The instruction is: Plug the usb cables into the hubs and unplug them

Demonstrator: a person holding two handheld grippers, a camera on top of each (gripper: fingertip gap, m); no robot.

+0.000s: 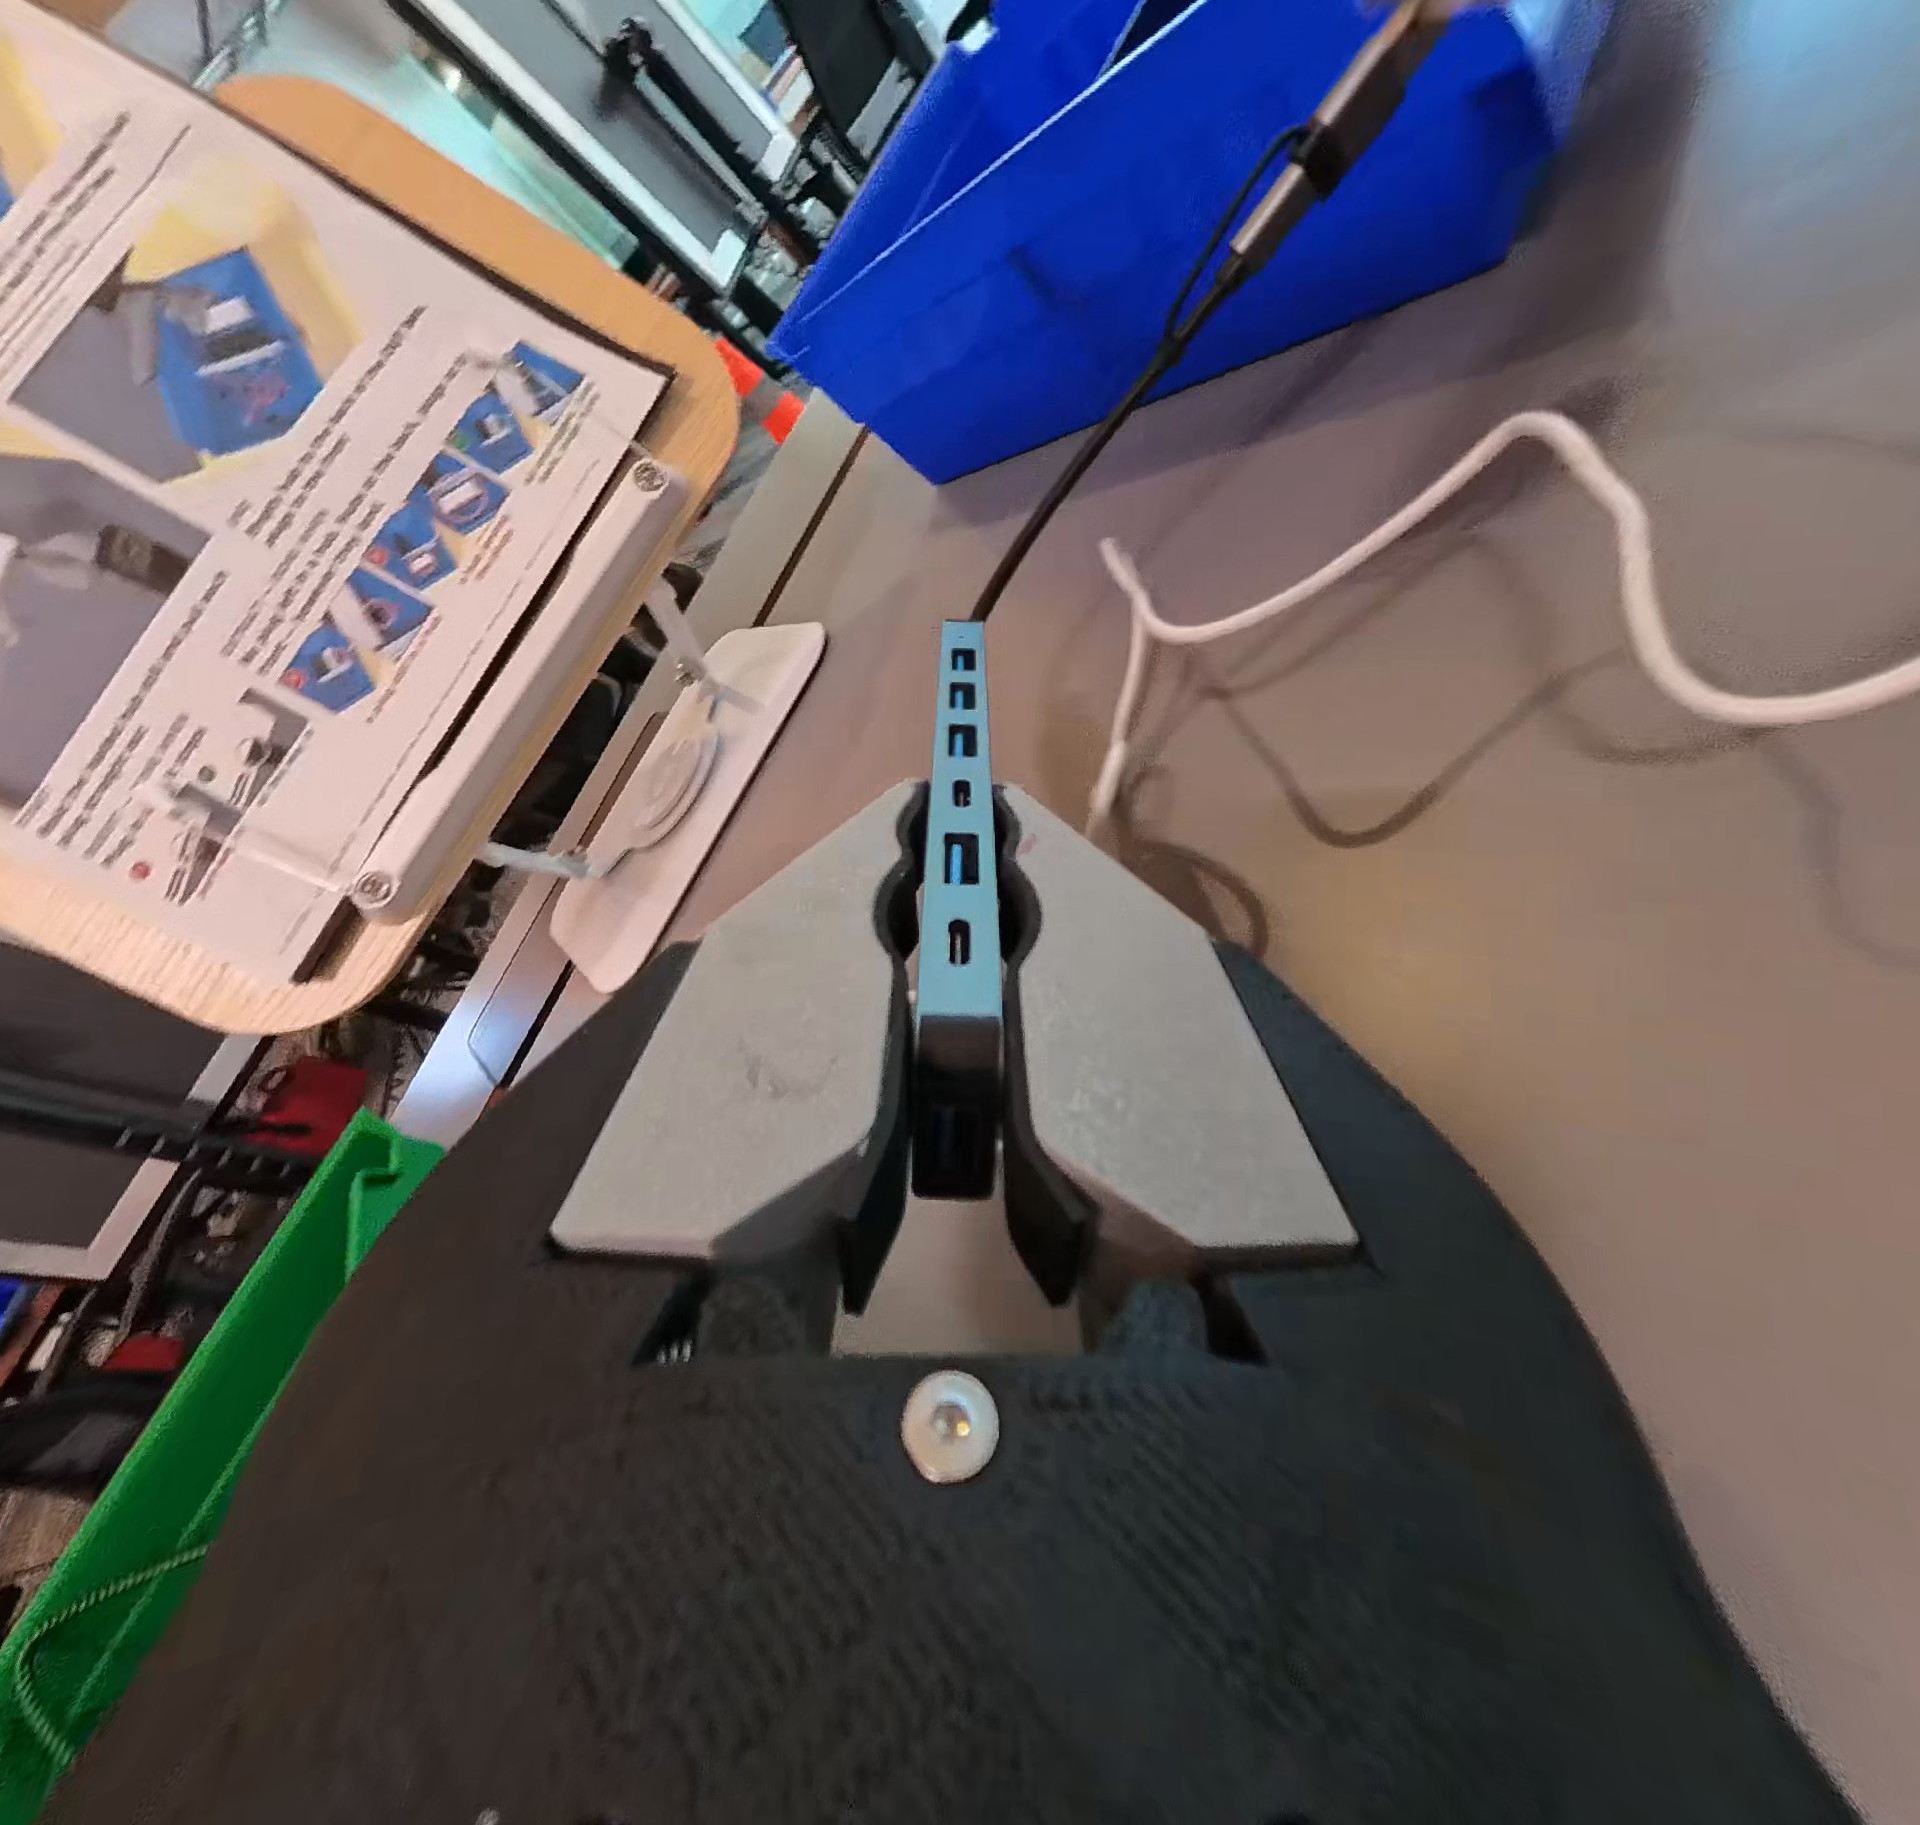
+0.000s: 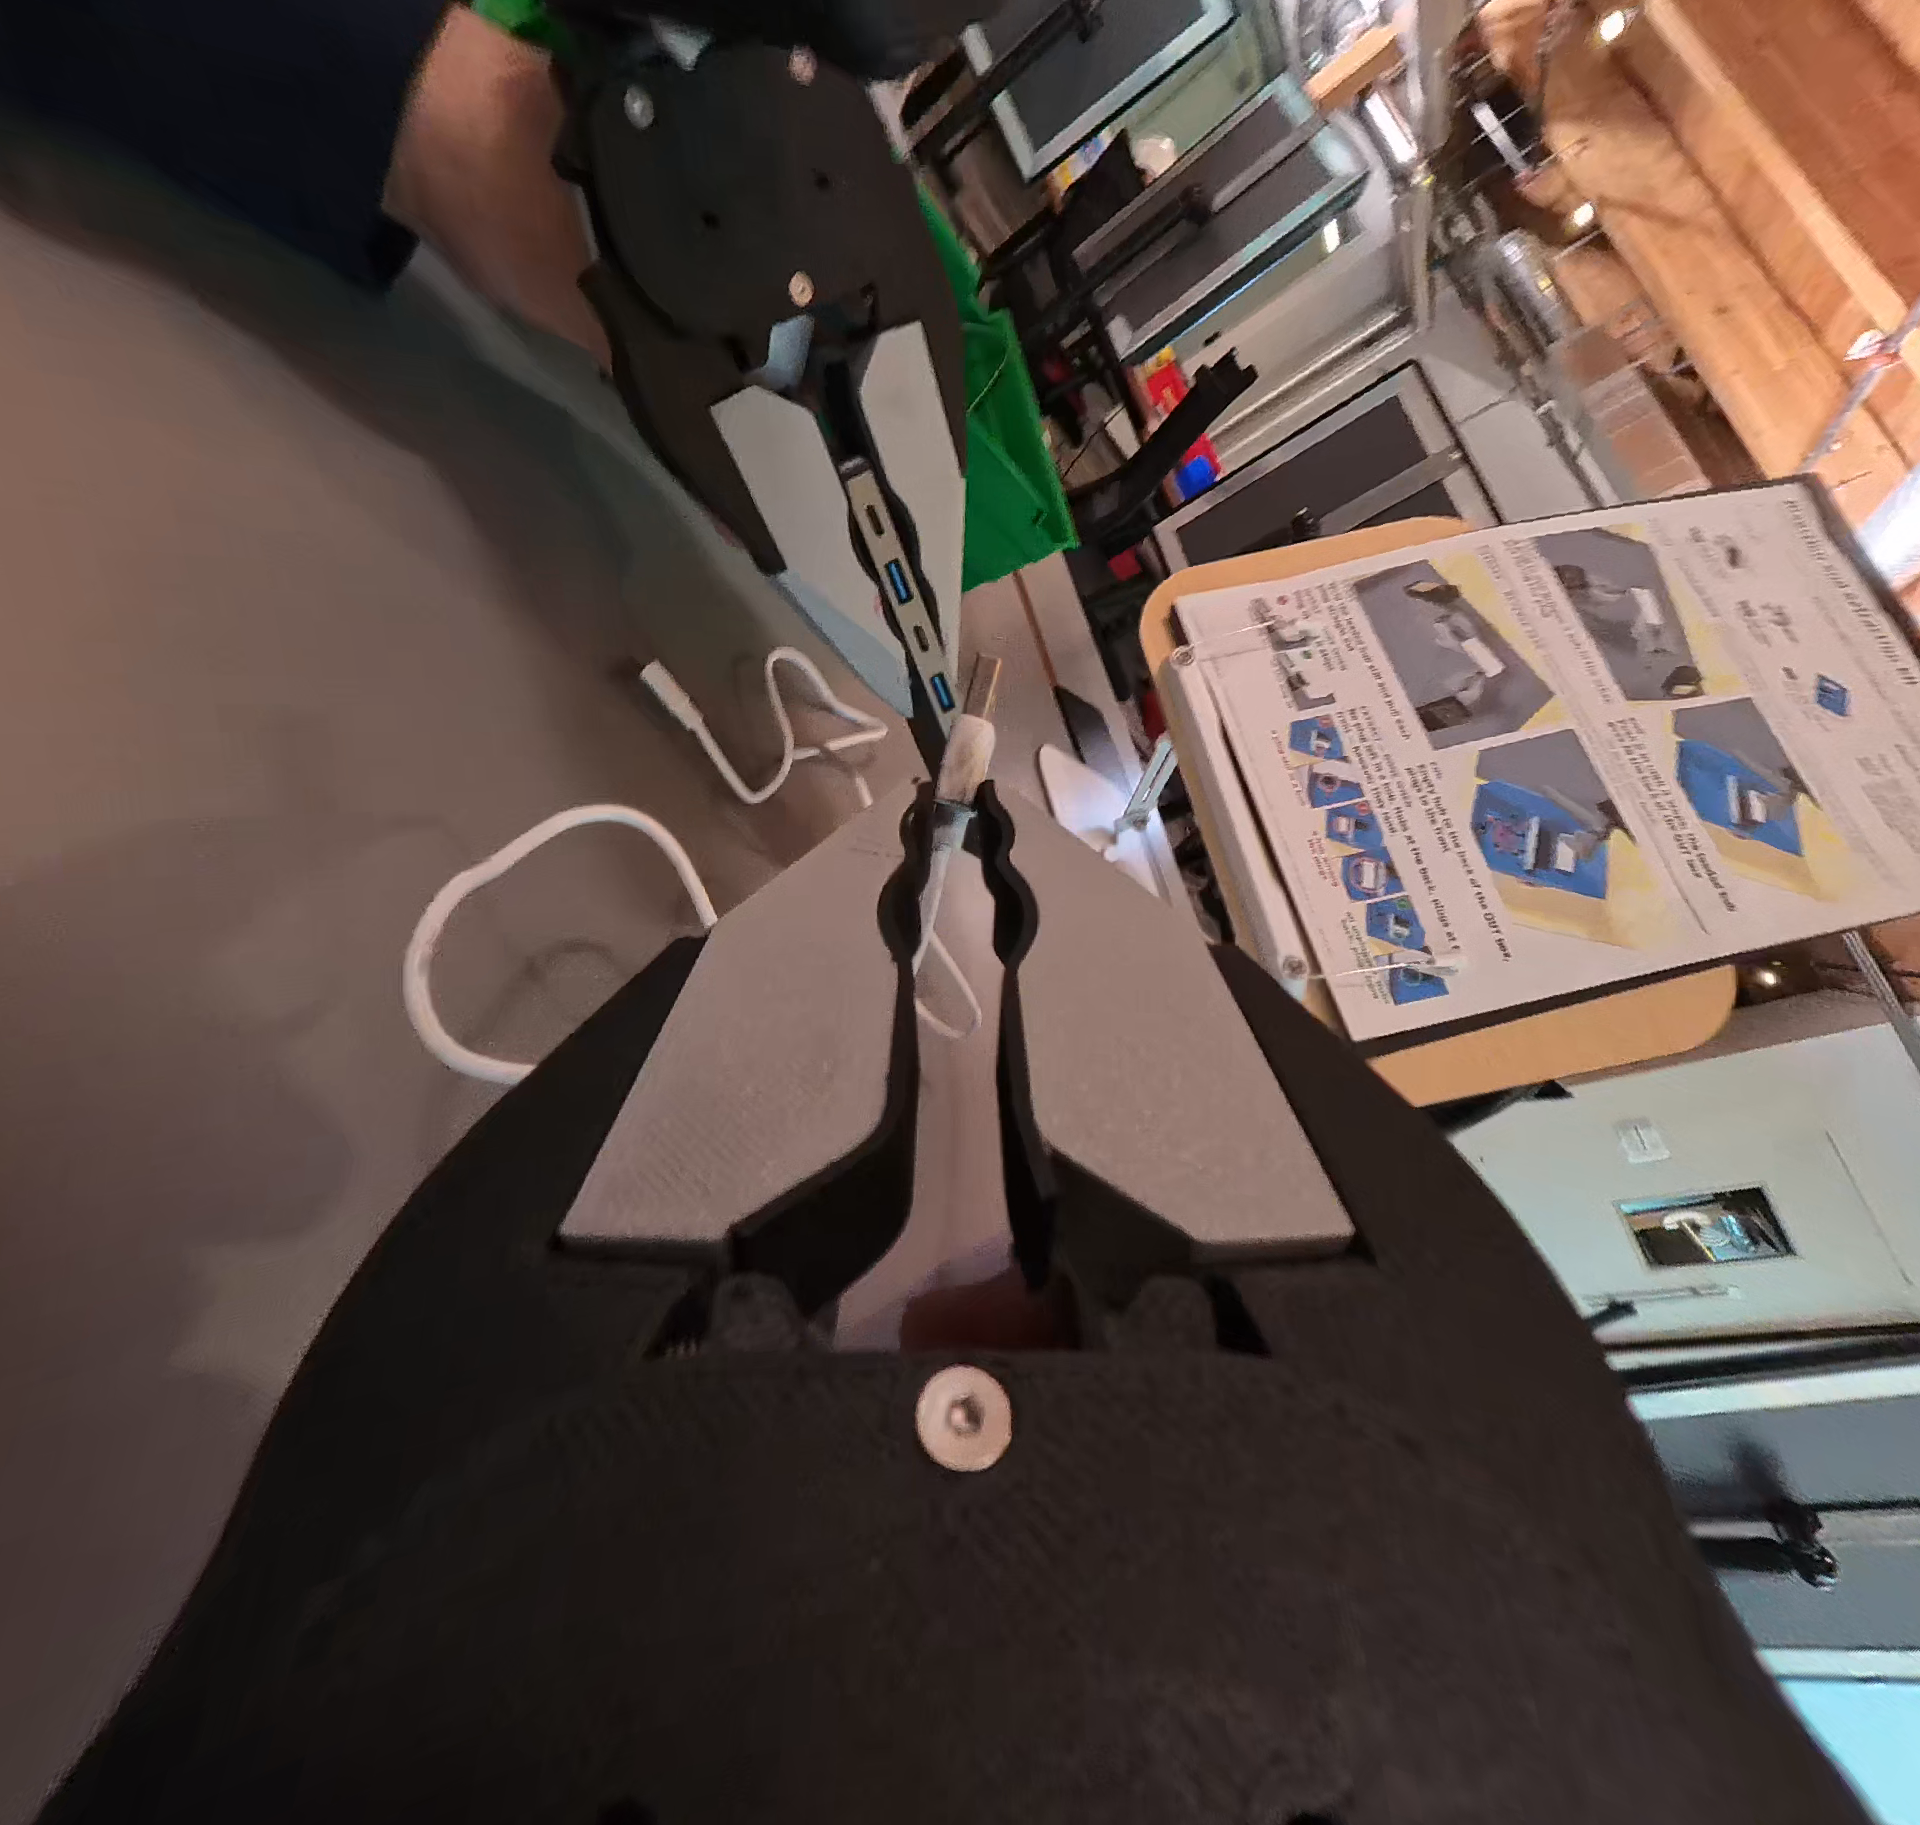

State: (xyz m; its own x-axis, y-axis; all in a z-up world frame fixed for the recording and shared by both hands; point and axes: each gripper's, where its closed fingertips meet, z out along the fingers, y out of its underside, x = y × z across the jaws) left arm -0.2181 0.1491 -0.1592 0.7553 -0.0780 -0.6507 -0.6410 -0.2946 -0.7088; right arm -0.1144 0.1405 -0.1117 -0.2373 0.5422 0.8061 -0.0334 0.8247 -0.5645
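Observation:
My left gripper [image 1: 958, 807] is shut on a slim grey USB hub [image 1: 964, 736], held edge-up with its row of ports facing the camera; the hub's black cable [image 1: 1101, 435] runs off to the upper right. In the right wrist view the left gripper [image 2: 883, 570] holds the same hub [image 2: 914, 622], blue ports showing. My right gripper [image 2: 951, 809] is shut on a white USB cable [image 2: 961, 757] just behind its metal plug [image 2: 982, 689]. The plug tip sits right beside the hub's end port, apart from it. The cable's slack [image 2: 499, 902] loops on the grey table.
A blue bin [image 1: 1143, 248] stands at the back of the table. An instruction sheet on a wooden board [image 1: 312, 528] stands on a white stand [image 1: 686, 788] at the table edge; it also shows in the right wrist view [image 2: 1558, 757]. A green bin [image 1: 208, 1412] is near left. One gripper's finger ends stand about 12 cm off the other's.

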